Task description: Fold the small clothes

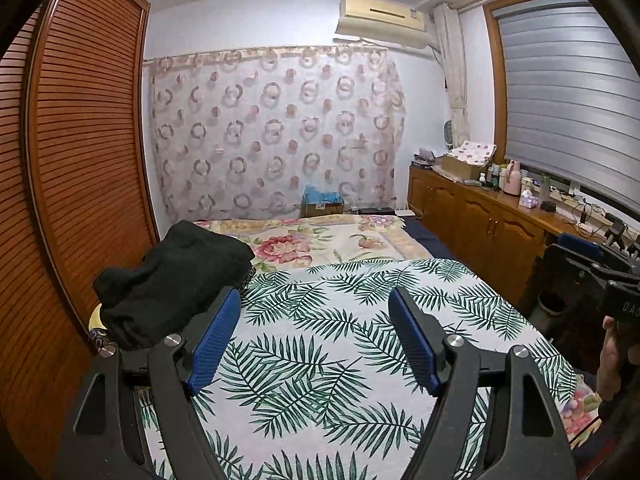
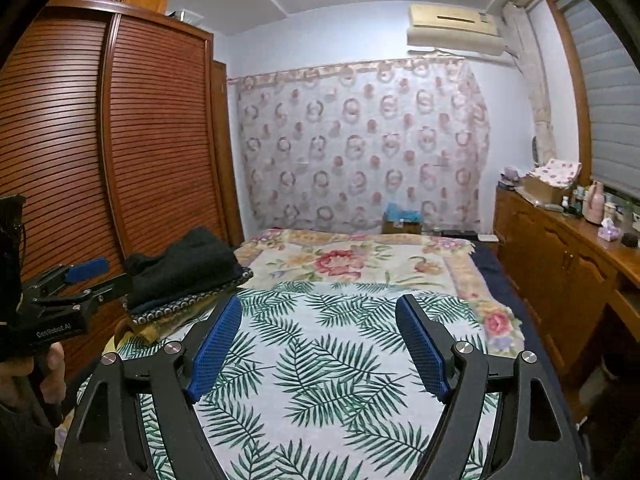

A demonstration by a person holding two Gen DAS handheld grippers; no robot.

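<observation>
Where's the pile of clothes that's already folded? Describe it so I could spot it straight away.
Start at the big slatted wooden wardrobe and drop to the near edge of the bed beside it. The stack of folded clothes sits there by the palm-leaf cloth, with a plain dark garment topping a ring-patterned piece.

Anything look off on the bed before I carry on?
Nothing stands out. The folded clothes sit stacked at the bed's left edge, the leaf-print sheet lies flat, and both the left gripper and right gripper are open and empty.
</observation>
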